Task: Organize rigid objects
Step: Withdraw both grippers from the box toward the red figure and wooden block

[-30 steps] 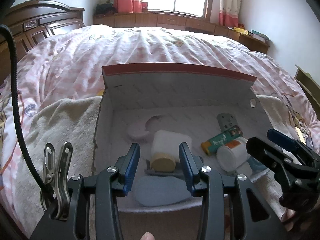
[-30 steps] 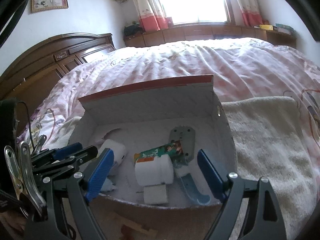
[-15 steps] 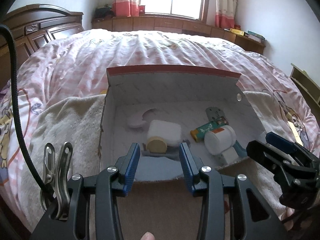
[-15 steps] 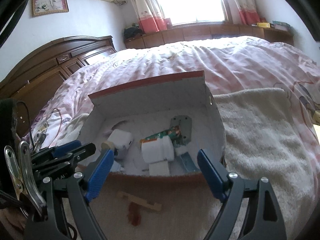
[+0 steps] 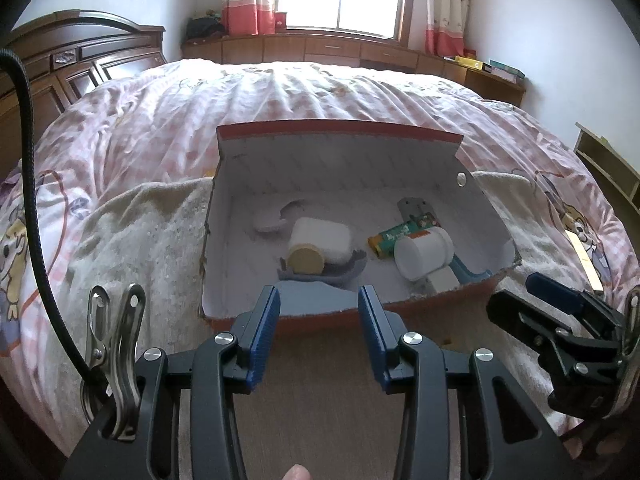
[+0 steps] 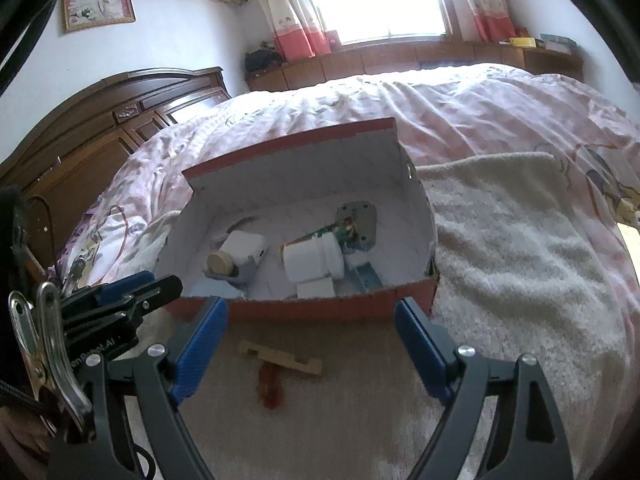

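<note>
An open cardboard box (image 5: 436, 303) (image 6: 308, 311) with a red outside sits on a towel on the bed. It holds a white bottle with a tan cap (image 5: 318, 244) (image 6: 240, 254), a white jar (image 5: 422, 254) (image 6: 314, 258), a green tube (image 5: 404, 232), a grey metal plate (image 6: 362, 218) and a blue piece (image 6: 366, 278). My left gripper (image 5: 318, 326) hangs before the box's near wall, jaws apart, nothing between them. My right gripper (image 6: 310, 350) stands wide open and empty over the towel, above a flat wooden piece (image 6: 280, 360) and a small red-brown thing (image 6: 270, 386).
The cream towel (image 6: 512, 248) spreads right and left of the box over a pink quilt (image 5: 304, 100). A dark wooden headboard (image 6: 100, 128) is at the left, a window bench at the back. A wooden strip (image 5: 586, 258) lies at the quilt's right edge.
Both grippers have drawn back from the box, which now looks smaller and farther. The wooden piece and red-brown thing have come into the right wrist view. Neither opening changed.
</note>
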The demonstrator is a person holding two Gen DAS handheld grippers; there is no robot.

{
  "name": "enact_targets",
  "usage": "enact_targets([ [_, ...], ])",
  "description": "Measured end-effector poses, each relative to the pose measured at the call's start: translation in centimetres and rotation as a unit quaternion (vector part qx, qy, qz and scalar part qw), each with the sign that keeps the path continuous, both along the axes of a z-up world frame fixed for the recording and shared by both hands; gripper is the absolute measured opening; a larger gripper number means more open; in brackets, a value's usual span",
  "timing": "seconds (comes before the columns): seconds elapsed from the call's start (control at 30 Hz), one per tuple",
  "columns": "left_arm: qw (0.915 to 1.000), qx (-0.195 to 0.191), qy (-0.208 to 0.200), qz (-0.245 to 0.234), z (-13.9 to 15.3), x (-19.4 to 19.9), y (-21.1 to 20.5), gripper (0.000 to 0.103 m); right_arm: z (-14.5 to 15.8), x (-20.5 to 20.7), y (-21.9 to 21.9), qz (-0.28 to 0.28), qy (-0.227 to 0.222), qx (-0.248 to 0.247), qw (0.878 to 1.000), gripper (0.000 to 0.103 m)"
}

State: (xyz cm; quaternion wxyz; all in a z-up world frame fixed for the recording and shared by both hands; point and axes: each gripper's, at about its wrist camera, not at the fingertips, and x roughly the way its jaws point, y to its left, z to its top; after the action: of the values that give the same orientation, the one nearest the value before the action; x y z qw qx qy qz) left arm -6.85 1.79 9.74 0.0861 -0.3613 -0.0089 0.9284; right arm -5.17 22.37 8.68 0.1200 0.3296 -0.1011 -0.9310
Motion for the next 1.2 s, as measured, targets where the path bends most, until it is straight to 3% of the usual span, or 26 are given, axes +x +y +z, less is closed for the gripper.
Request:
enact_targets([
  [0.6,0.9999,-0.004,-0.015,0.001,-1.6,2.8,0.2,0.042,-2.8,3.0,1.2,0.000,-0.026,0.014,1.000,0.089],
  [1.2,0.9981,-0.016,-0.048,-0.037,-4.0,3.2,3.4,0.042,-6.0,4.7,2.0,0.005,-0.049,0.070,0.996,0.089],
])
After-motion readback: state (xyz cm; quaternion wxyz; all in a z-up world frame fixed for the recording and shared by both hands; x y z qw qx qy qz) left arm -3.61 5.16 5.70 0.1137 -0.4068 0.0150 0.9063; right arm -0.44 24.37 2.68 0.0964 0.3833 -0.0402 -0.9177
